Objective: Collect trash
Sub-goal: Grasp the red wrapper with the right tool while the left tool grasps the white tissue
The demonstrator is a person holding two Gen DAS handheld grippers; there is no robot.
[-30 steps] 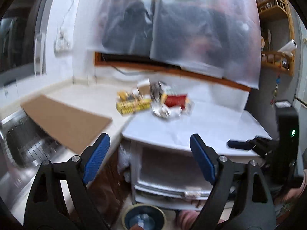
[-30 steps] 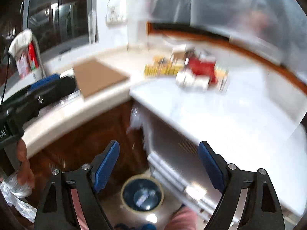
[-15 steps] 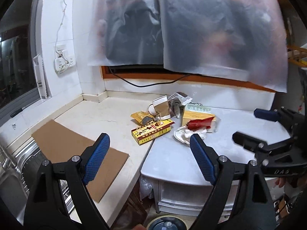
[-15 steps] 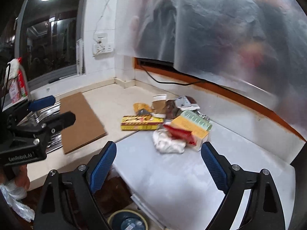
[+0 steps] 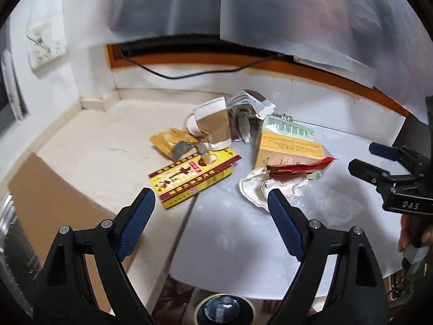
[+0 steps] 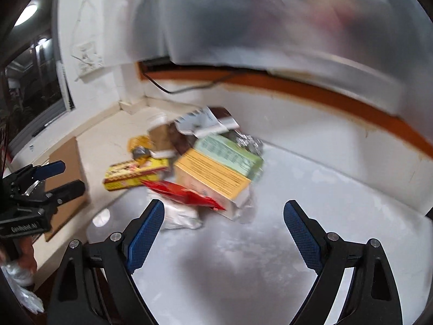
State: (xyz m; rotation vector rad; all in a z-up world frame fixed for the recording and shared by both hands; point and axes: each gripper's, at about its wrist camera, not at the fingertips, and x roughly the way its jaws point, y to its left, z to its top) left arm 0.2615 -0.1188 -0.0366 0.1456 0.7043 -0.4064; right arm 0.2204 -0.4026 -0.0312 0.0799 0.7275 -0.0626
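A heap of trash lies where the counter meets a white tabletop [image 5: 243,238]. It holds a yellow and red box [image 5: 189,180] [image 6: 132,174], an orange and green carton [image 5: 288,145] [image 6: 219,168], a red wrapper [image 5: 300,169] [image 6: 186,195], crumpled white paper [image 5: 263,189] [image 6: 178,216], a brown paper bag [image 5: 212,124] and a yellow pouch [image 5: 170,142]. My left gripper [image 5: 209,197] hangs open just short of the box and paper, holding nothing. My right gripper [image 6: 222,210] is open in front of the carton and wrapper, also empty.
A brown cardboard sheet [image 5: 51,200] lies on the counter to the left, beside a metal sink rack [image 5: 10,243]. A black cable [image 5: 189,73] runs along the back wall under plastic sheeting [image 5: 270,13]. A round bin [image 5: 224,310] stands on the floor below the tabletop edge.
Both grippers have swept in toward the trash heap, which now looks much larger and closer. The drawers and most of the floor bin have dropped out of view. Both stay open.
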